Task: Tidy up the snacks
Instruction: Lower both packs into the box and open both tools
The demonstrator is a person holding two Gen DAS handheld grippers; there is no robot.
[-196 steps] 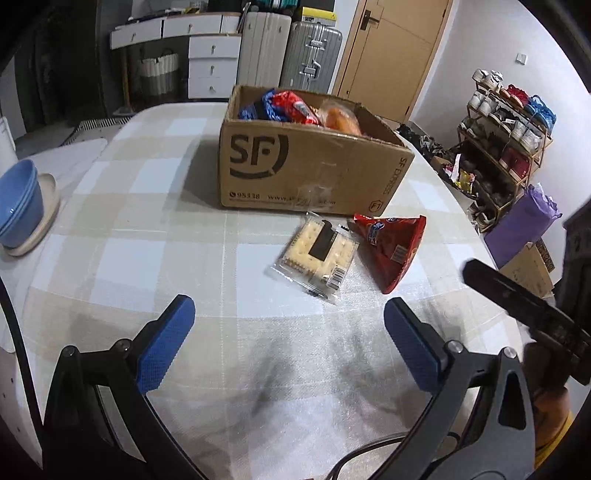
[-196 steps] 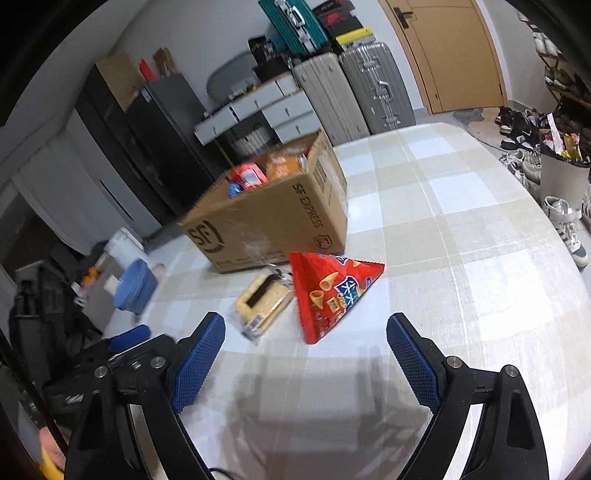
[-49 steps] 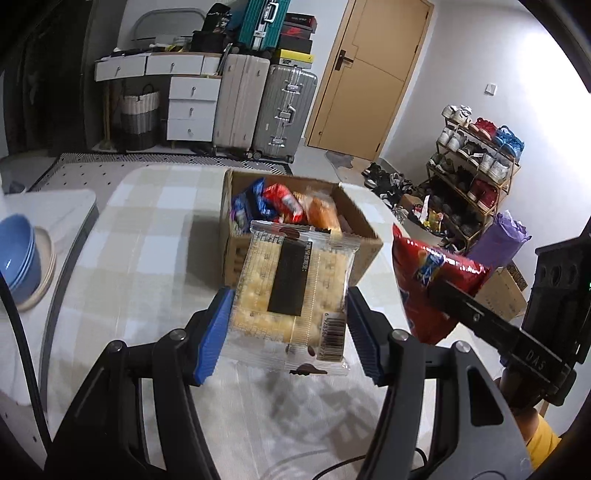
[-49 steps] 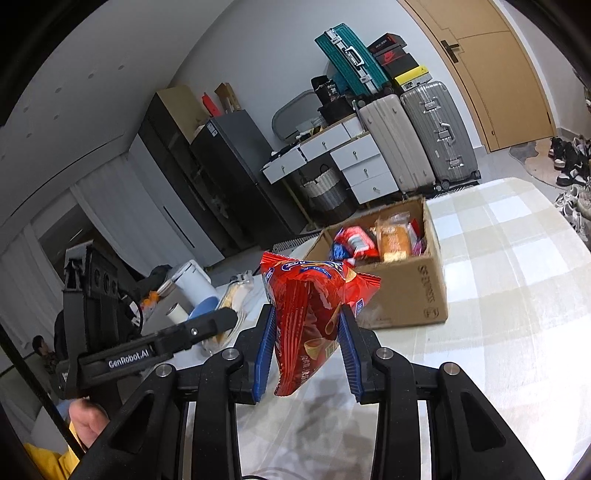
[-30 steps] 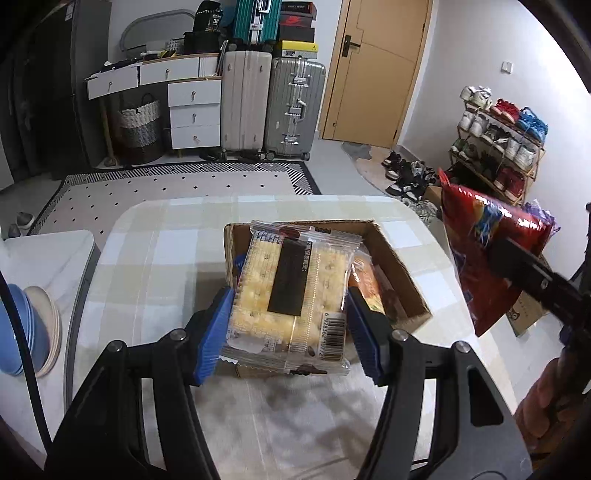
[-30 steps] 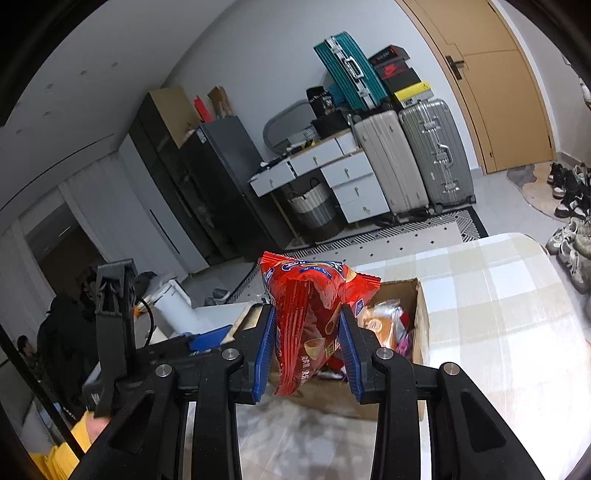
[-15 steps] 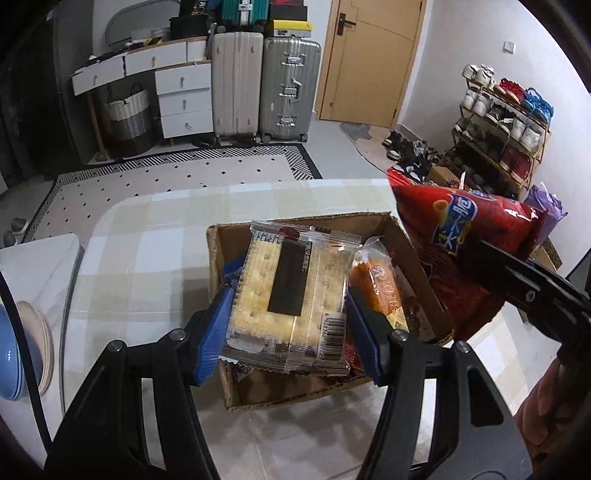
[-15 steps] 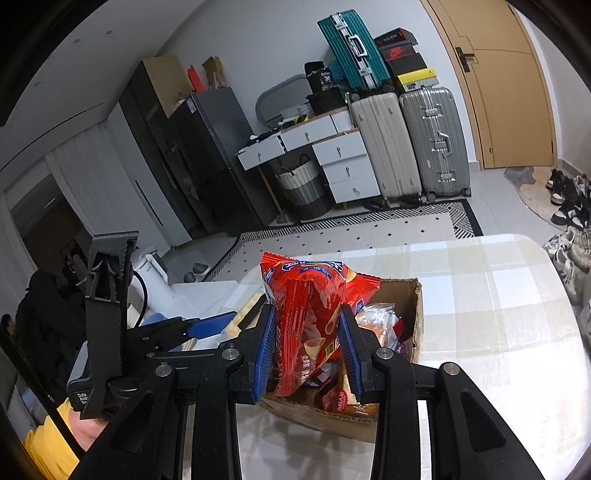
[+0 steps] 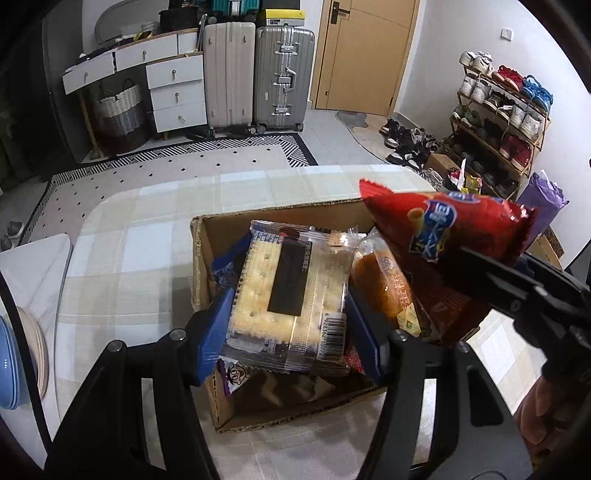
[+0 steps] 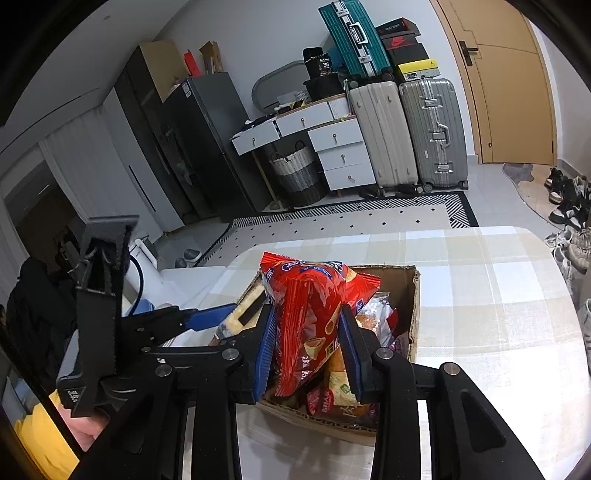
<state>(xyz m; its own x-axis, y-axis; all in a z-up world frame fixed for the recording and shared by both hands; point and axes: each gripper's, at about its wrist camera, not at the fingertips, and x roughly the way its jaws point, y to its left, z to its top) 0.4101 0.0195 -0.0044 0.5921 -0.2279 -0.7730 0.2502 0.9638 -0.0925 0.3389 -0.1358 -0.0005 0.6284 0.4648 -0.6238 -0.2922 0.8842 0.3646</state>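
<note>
Cracker pack [image 9: 291, 295] between left gripper [image 9: 291, 328] jaws, over cardboard box [image 9: 201, 266]; chip bag [image 9: 436, 225] to its right.

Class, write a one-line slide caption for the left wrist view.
Left gripper holds a cracker pack over the open cardboard box, beside the red chip bag.

White walls [image 10: 258, 33] close the room, with a tan door [image 9: 364, 55] at the back. Two suitcases [image 9: 258, 77], one beige and one silver, stand upright beside white drawers [image 9: 173, 92] and a woven basket [image 9: 120, 112]. A teal case [image 10: 351, 35] lies on top of the drawers. A dark fridge [image 10: 192, 147] stands to the left. A patterned rug [image 9: 166, 173] covers the pale tiled floor [image 9: 332, 129]. A shoe rack [image 9: 506, 122] lines the right wall. The table wears a checked cloth [image 9: 122, 258].
</note>
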